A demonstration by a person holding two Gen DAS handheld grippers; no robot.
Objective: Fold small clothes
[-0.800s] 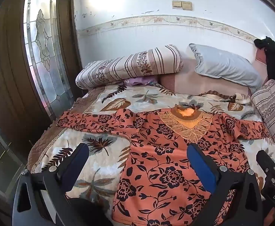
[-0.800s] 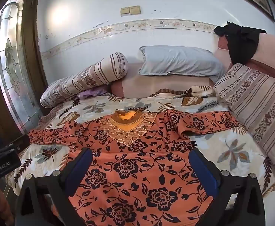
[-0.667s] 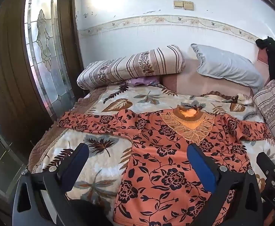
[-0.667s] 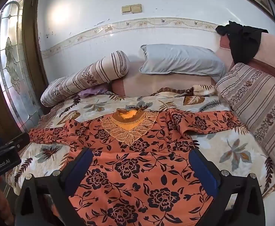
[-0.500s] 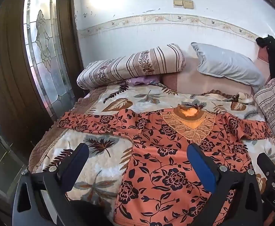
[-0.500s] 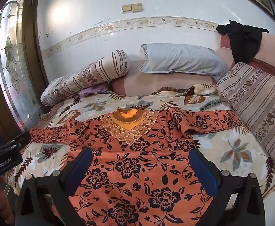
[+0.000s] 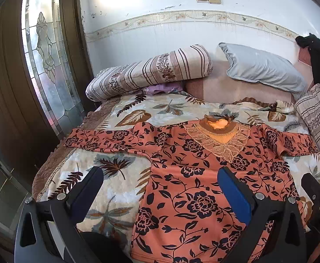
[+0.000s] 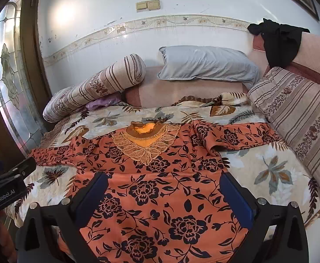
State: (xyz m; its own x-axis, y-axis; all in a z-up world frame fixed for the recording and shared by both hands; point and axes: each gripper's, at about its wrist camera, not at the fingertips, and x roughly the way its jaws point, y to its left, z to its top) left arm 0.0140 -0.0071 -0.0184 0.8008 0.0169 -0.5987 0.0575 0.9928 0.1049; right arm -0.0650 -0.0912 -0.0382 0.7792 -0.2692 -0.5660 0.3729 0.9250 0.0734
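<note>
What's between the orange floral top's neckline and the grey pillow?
In both wrist views: leaf-print bedspread, then its bunched far edge, then a pinkish cushion below the grey pillow. Nothing else lies past the orange floral top.

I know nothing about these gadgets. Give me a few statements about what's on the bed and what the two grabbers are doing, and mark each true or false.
1. The orange floral blouse lies spread open on the leaf-print bedspread. True.
2. The right gripper has clamped the blouse. False: its jaws stand wide open, holding nothing.
3. A black garment hangs over the headboard. True.
4. The blouse is already folded in half. False: both sleeves are stretched out sideways.
5. The left gripper is open. True.
6. The grey pillow lies on the blouse. False: it rests at the head of the bed, apart from it.
</note>
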